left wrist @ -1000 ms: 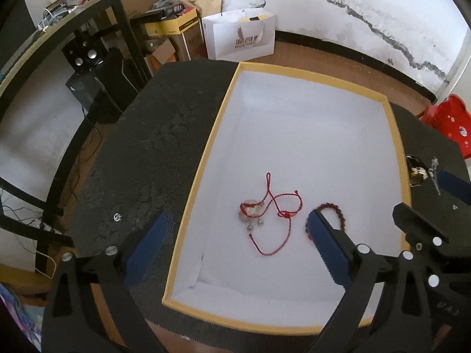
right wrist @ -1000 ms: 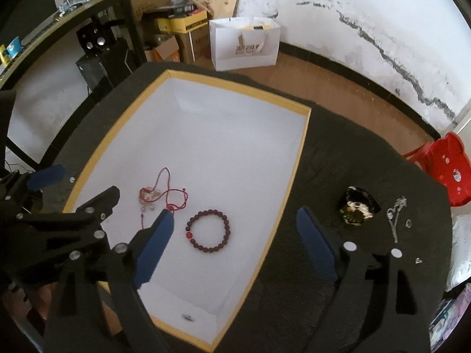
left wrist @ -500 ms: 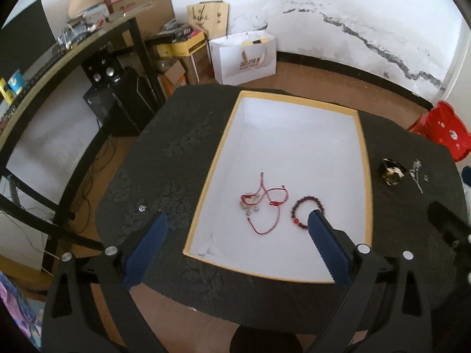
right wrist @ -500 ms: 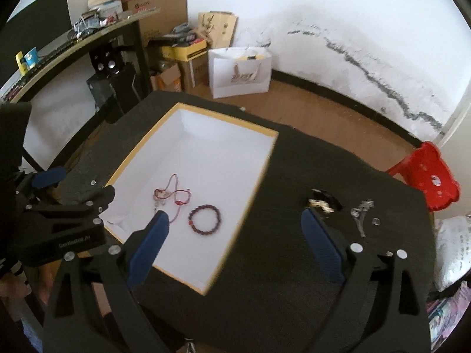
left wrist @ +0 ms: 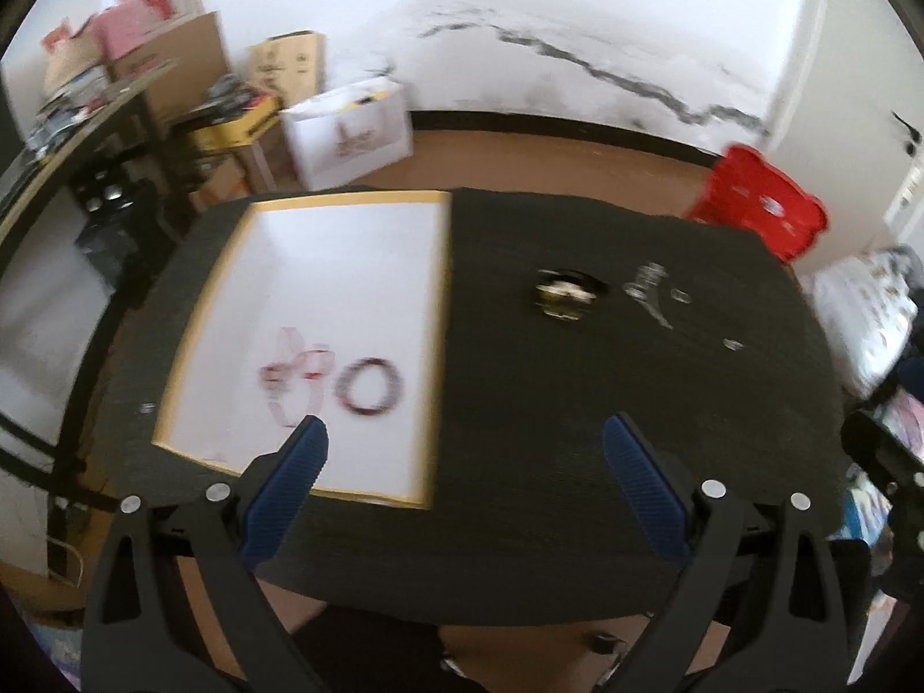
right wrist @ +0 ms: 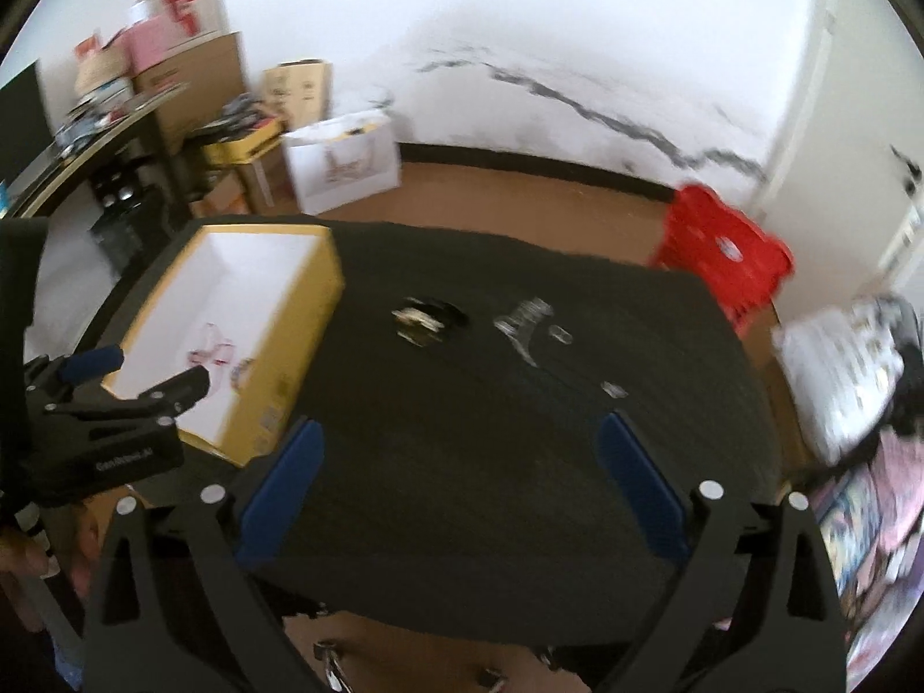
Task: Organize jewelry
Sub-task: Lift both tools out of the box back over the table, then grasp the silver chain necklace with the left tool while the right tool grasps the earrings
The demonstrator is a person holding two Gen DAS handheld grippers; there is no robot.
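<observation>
A yellow-rimmed white box (left wrist: 444, 312) sits on the left of the black table. Inside lie a red cord necklace (left wrist: 294, 367) and a dark red bead bracelet (left wrist: 369, 387). On the black cloth to the right lie a dark gold-and-black piece (left wrist: 566, 291), a silver chain piece (left wrist: 649, 289) and small silver rings (left wrist: 733, 343). My left gripper (left wrist: 465, 485) is open and empty, above the table's near edge. My right gripper (right wrist: 462, 476) is open and empty, also back from the table. The box (right wrist: 300, 346), dark piece (right wrist: 424, 317) and silver piece (right wrist: 522, 320) show in the right wrist view, blurred.
The left gripper's body (right wrist: 104, 433) shows at the left of the right wrist view. A red stool (left wrist: 756, 211) stands behind the table at right. A white paper bag (left wrist: 349, 136), cardboard boxes (left wrist: 289, 66) and a dark shelf (left wrist: 81, 133) stand at the back left.
Both grippers have pulled back and up from the box, and both views have swung right. The table's near edge and the loose jewelry on the cloth are now in view. Both stay open.
</observation>
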